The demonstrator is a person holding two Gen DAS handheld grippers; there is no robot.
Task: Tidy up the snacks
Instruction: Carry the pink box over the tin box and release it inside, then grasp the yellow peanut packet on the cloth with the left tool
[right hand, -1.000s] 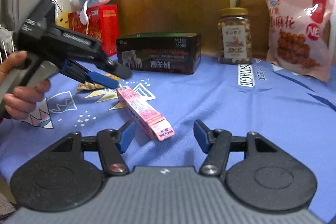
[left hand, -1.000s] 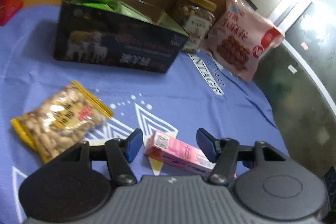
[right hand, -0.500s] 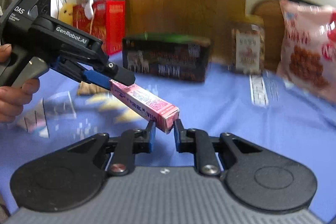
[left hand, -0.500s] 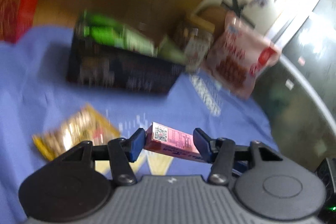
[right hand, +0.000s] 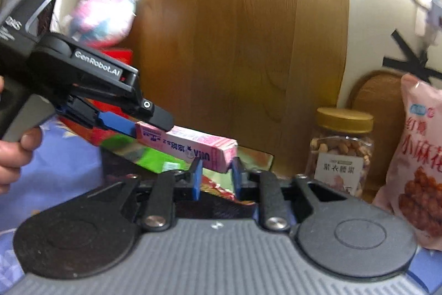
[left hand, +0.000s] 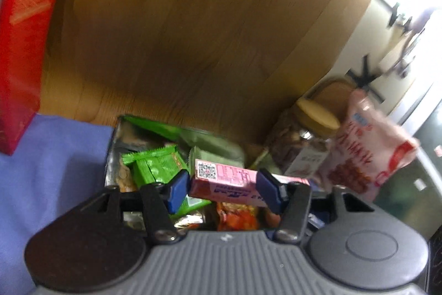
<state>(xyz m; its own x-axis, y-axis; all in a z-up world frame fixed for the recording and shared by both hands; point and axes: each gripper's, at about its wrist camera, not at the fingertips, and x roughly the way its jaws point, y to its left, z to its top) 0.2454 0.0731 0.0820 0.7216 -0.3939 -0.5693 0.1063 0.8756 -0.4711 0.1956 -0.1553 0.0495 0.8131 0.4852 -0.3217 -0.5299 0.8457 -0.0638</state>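
Now each hand-held gripper, left [left hand: 222,191] and right [right hand: 215,177], loosens around one end of the pink box [right hand: 187,147].

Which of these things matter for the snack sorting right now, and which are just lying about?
In play: pink snack box, between both claws, left claw and right claw, both opening; open dark box.

Lying about: nut jar, pink bag, red box, plush toy.

My left wrist camera looks steeply down over its tongs [left hand: 222,188] into the open snack box [left hand: 176,140], close up. My right one looks flatter toward the wooden wall. Both catch the pink carton [right hand: 190,148] and nut jar [left hand: 301,148].
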